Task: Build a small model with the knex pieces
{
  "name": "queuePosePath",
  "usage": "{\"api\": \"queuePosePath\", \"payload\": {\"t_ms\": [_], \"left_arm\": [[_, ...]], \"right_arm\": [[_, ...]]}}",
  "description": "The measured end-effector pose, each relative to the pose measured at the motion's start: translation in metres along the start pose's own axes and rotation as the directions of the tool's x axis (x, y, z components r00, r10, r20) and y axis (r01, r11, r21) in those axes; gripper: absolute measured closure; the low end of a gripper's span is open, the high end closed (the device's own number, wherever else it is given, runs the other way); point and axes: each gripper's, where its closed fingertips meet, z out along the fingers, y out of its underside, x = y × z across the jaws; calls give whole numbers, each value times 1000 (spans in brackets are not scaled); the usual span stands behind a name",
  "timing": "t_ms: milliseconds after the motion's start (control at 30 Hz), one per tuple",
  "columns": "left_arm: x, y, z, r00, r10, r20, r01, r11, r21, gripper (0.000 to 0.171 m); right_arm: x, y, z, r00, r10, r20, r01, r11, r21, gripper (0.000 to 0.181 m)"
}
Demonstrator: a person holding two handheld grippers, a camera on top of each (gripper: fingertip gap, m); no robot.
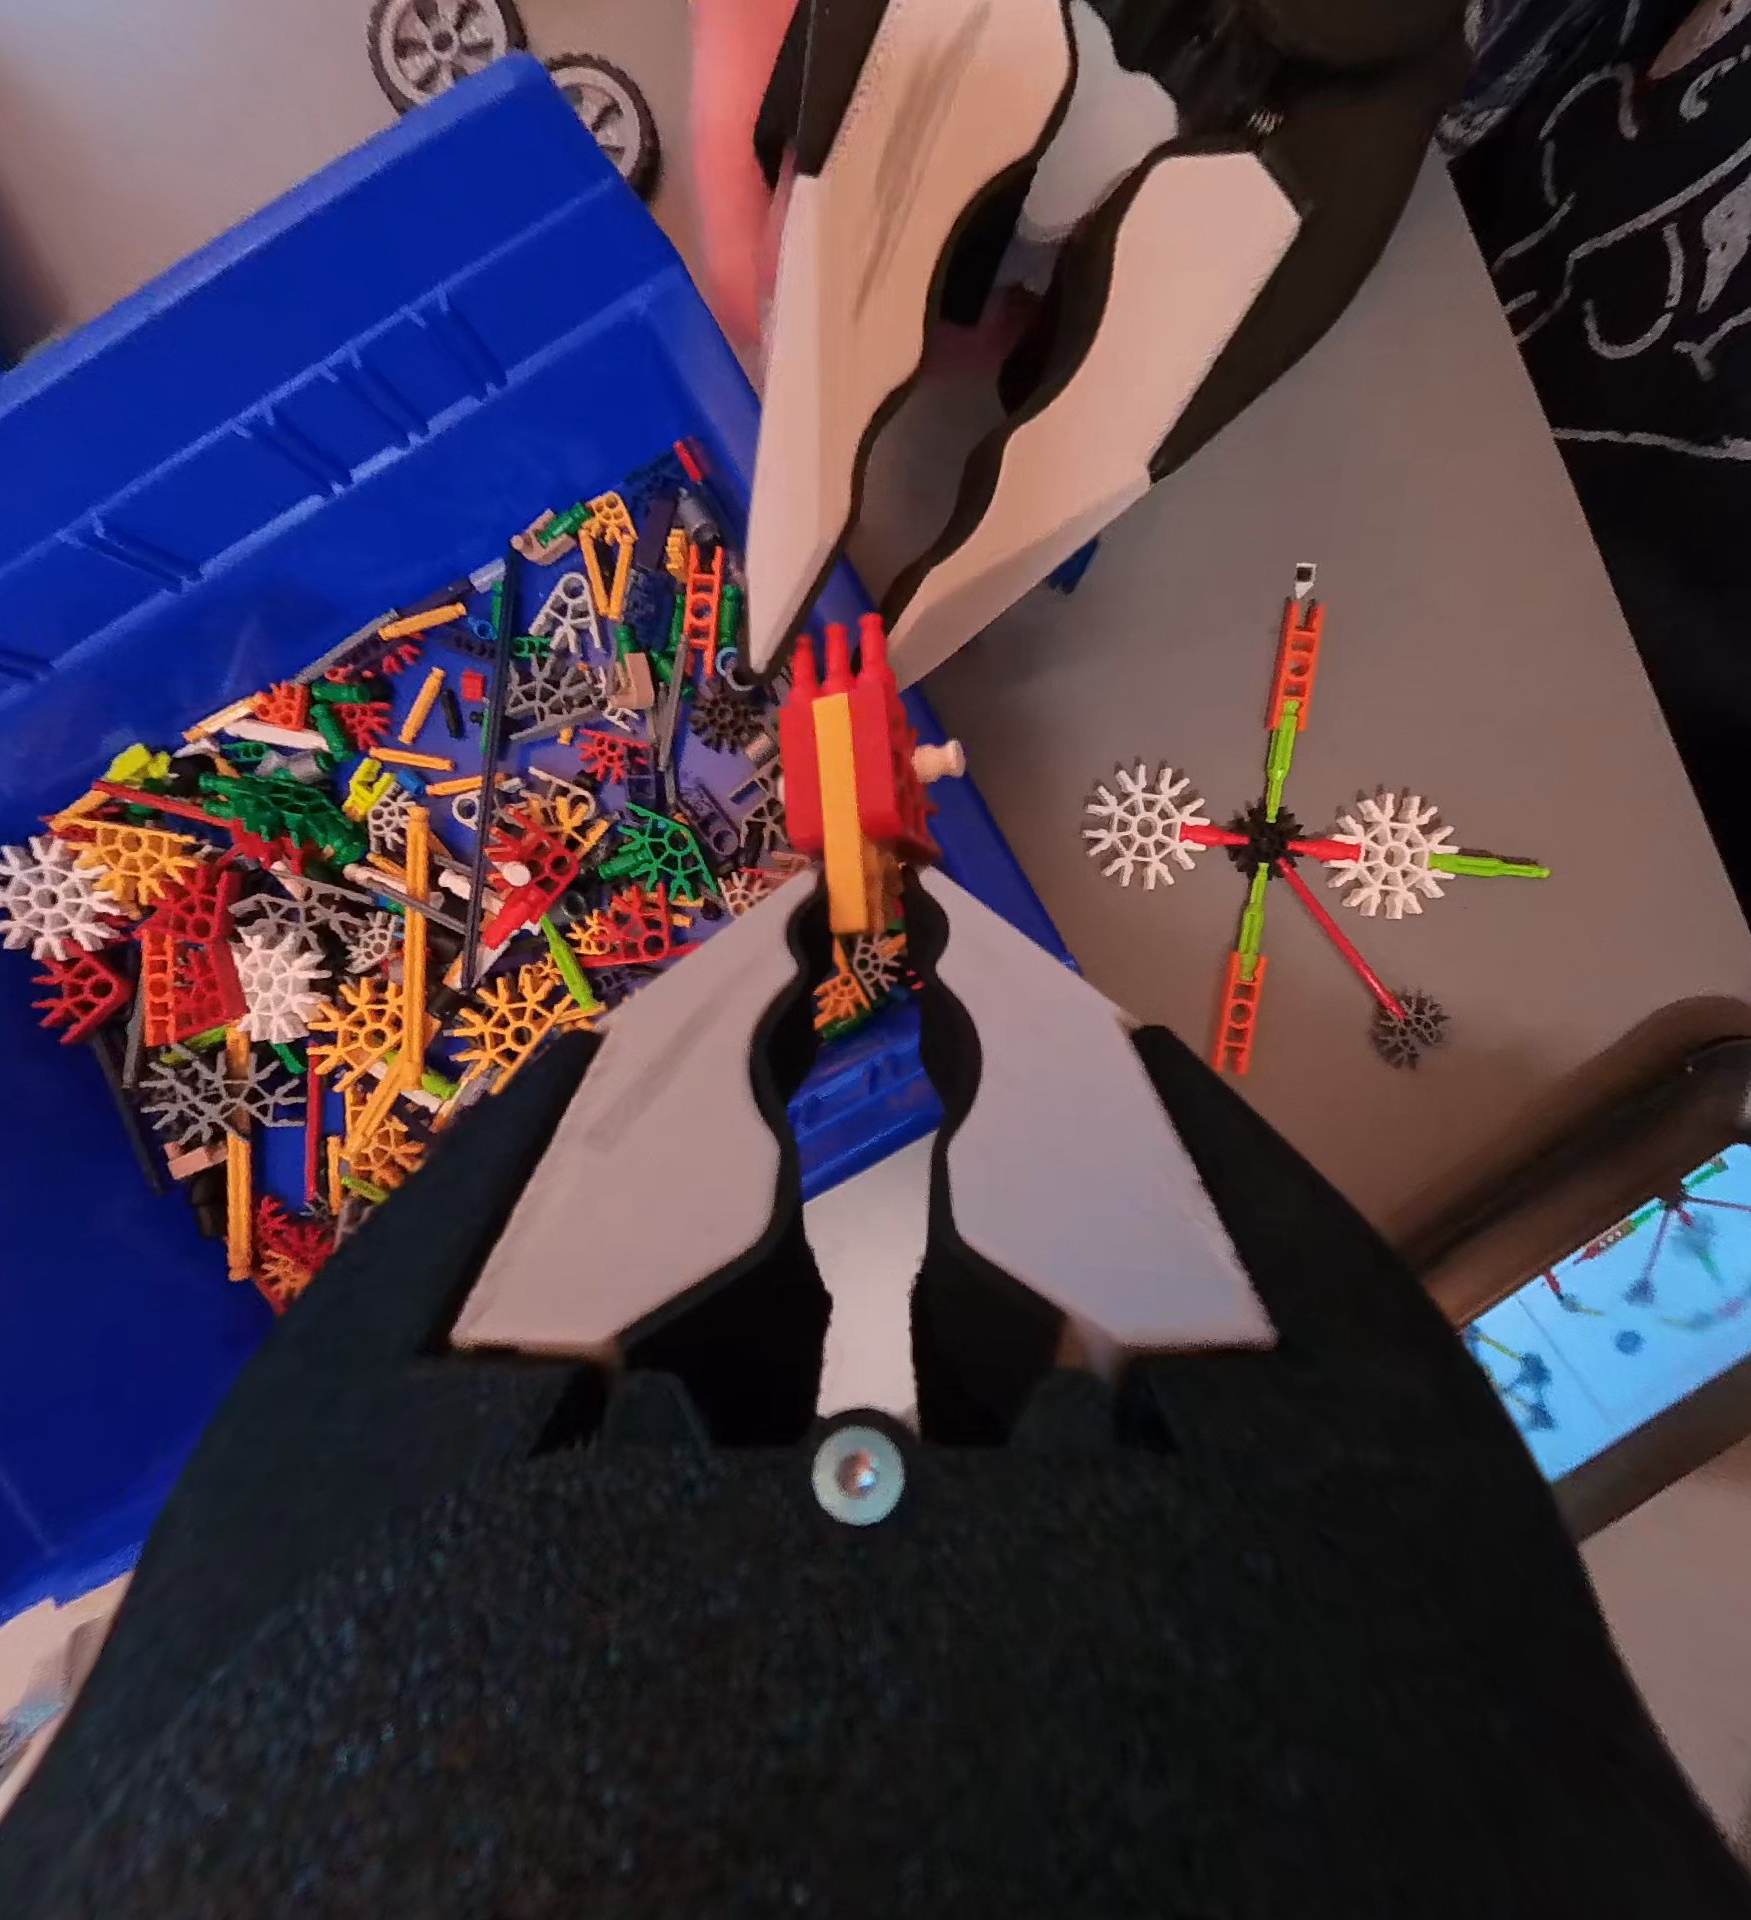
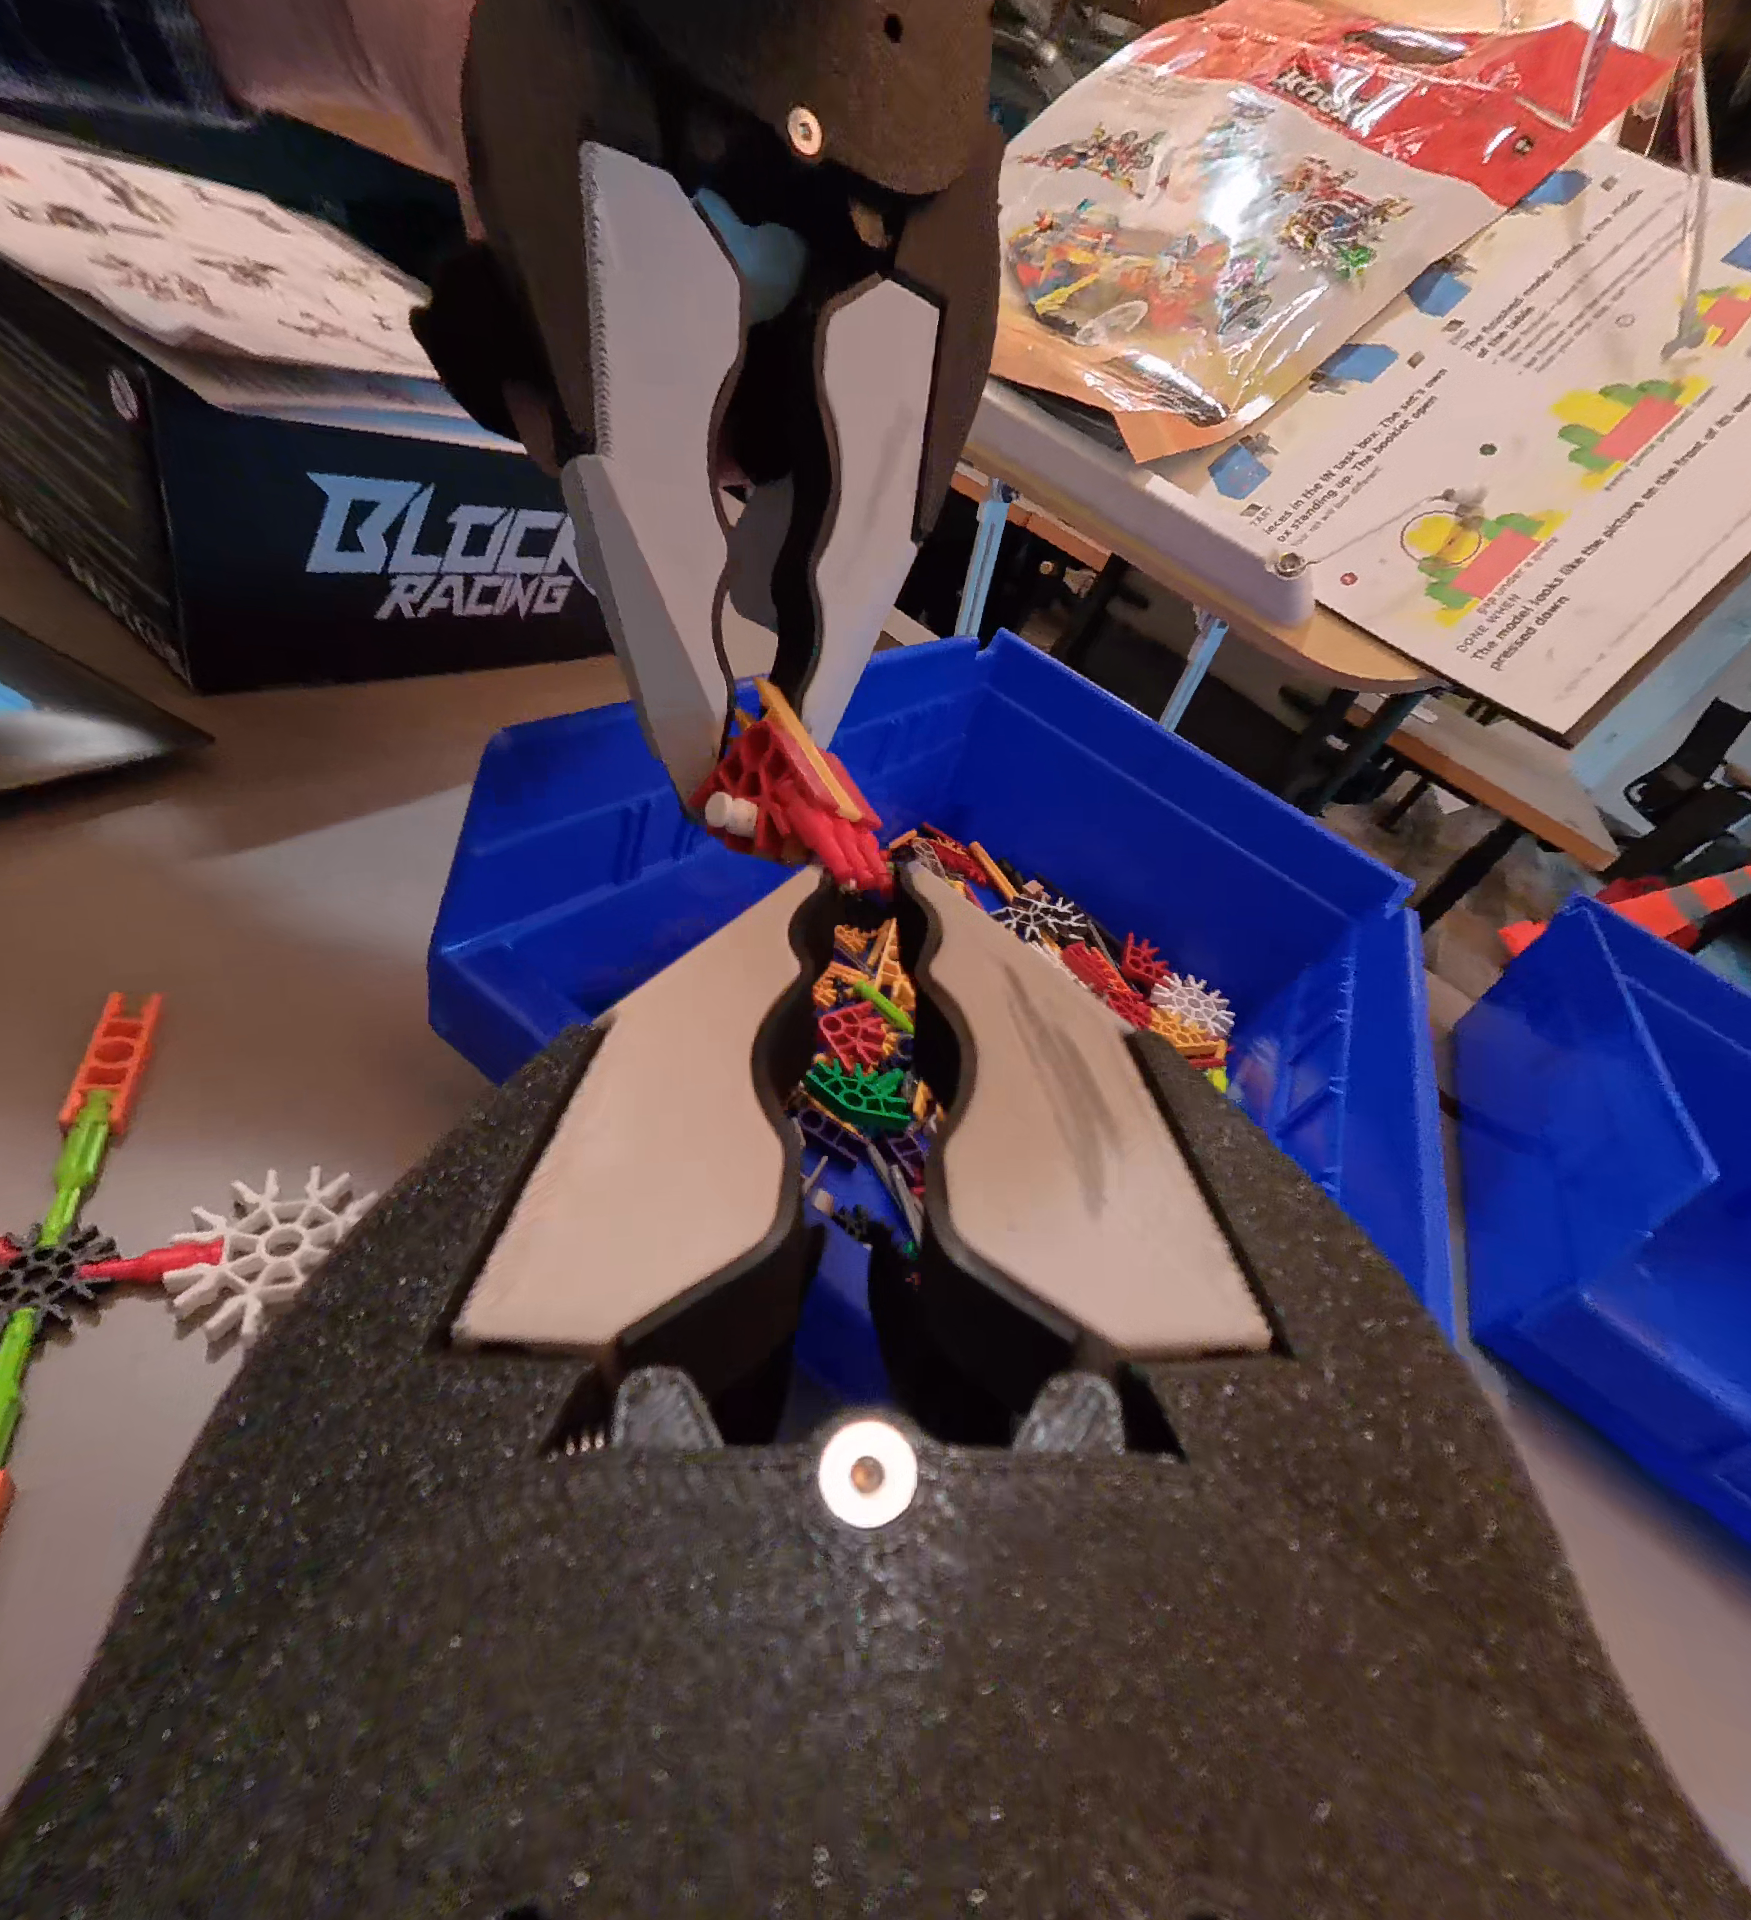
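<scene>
Above the blue bin (image 1: 227,436), the left tongs (image 1: 855,899) pinch a red-yellow cluster (image 1: 845,774) by its lower end, while the right tongs (image 2: 860,883) grip its red rod tips.

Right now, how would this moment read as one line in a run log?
left gripper: shut on red-yellow clump | right gripper: shut on clump's red rods | where: above blue bin | table: star model

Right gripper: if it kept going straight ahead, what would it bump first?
Probably the right gripper meets the red-and-yellow plastic rod cluster at its fingertips, held by the left gripper.
</scene>
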Motion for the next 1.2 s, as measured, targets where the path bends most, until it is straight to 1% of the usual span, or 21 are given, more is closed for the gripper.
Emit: {"api": "queuePosePath", "payload": {"t_ms": [100,333,400,667,767,800,833,933,1033,1100,1133,1200], "left_arm": [[-1,3,3,1000,-14,-11,14,1000,-20,159],[-13,-2,8,999,-13,38,15,999,-29,153],[-21,-2,8,997,-12,78,15,999,-43,148],[-32,-8,9,982,30,188,-23,999,-38,143],[-39,-10,7,960,76,271,-63,996,-55,142],[-42,-12,6,949,94,301,-79,995,-64,138],[-40,-14,6,944,113,309,-96,993,-71,129],[-42,-14,8,912,192,362,-150,979,-139,124],[-45,-15,10,884,244,398,-185,966,-182,127],[-42,-20,11,899,212,384,-169,975,-142,130],[-40,-22,11,909,195,368,-162,980,-118,138],[-36,-27,9,930,156,334,-143,988,-63,140]], "right_arm": [[0,4,2,999,-47,-17,47,998,-34,174],[8,15,4,998,62,-9,-62,995,-73,176],[10,15,3,996,90,-7,-90,993,-70,178],[14,16,3,986,166,-1,-166,984,-61,179],[16,18,3,982,187,-1,-187,980,-65,180],[16,17,3,982,189,0,-189,980,-65,181],[15,17,3,981,193,3,-192,979,-62,180],[15,16,3,982,190,3,-190,980,-62,181],[15,16,3,981,192,8,-191,980,-60,180],[12,14,3,978,208,29,-207,977,-50,180],[10,12,2,973,224,50,-222,974,-39,180],[10,9,1,964,254,75,-253,967,-21,181]]}}
